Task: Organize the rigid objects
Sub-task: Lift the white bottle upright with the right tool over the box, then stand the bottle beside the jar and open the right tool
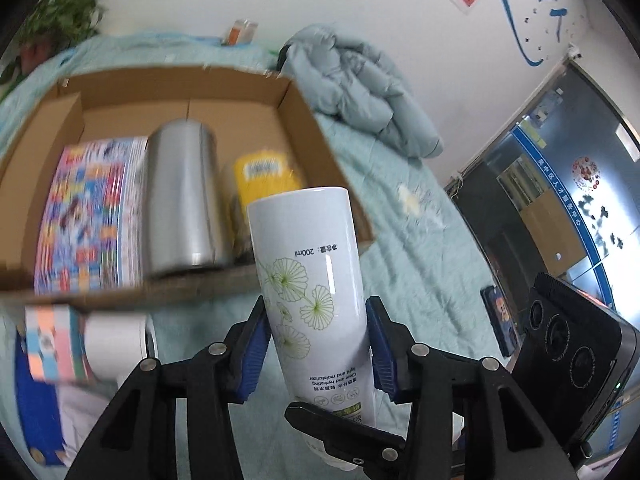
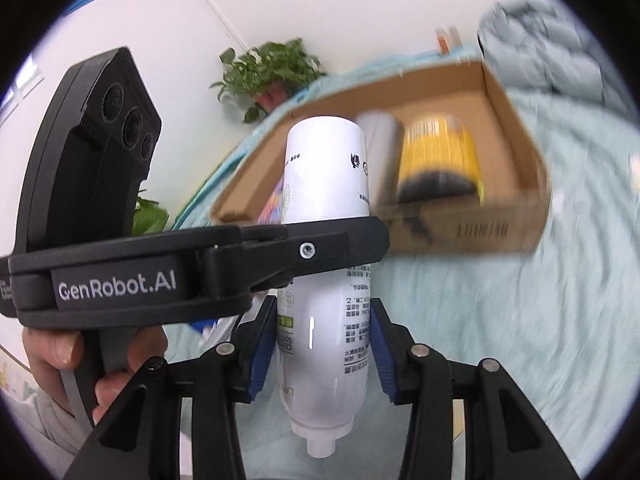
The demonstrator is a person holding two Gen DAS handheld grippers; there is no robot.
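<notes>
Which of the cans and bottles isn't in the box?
The white spray bottle with green flower drawings. Both grippers hold it above the bed, while the silver can and yellow can lie inside the cardboard box.

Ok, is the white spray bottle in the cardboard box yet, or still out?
Out. The white spray bottle is clamped between both grippers' blue pads, on the near side of the cardboard box, nozzle end toward the cameras.

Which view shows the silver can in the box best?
The left wrist view: the silver can lies in full view in the cardboard box. In the right wrist view, the white bottle hides most of it.
</notes>
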